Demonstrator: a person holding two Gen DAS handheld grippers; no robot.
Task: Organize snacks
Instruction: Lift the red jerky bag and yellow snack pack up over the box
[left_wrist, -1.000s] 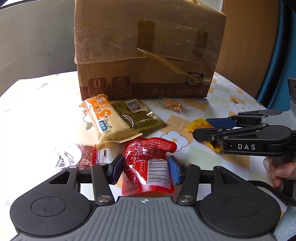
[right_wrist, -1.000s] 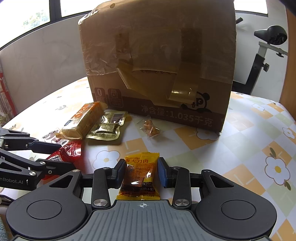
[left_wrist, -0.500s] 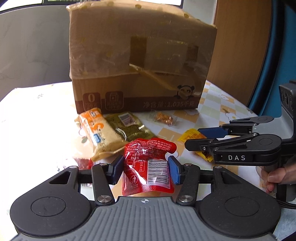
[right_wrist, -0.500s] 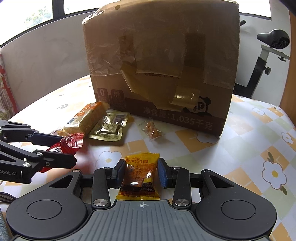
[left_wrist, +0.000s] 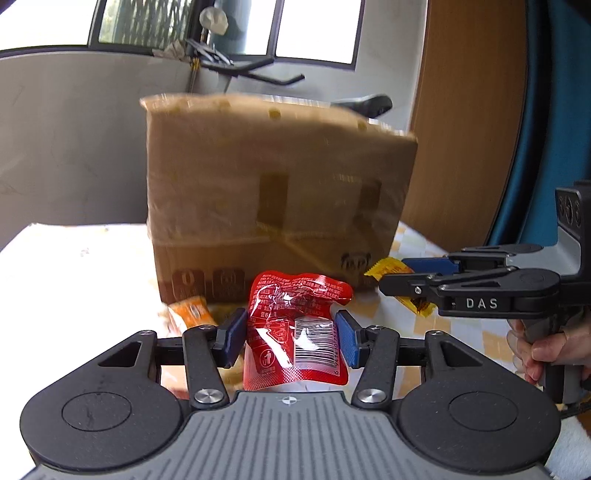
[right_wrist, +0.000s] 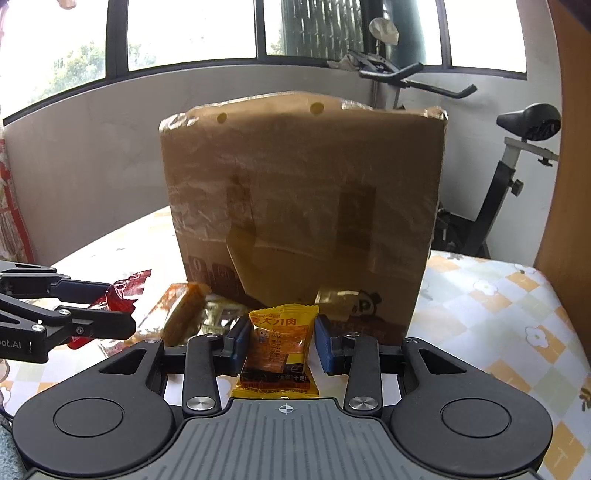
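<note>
A: Grippers, both loaded. Left gripper has its jaws clamped on a red pouch, held clear of the counter before the box.

B: Right gripper has its jaws clamped on a yellow packet, label legible here only; the left view shows merely its ends.

A: The right view alone shows an orange bar at the box's foot and a bike behind.
</note>
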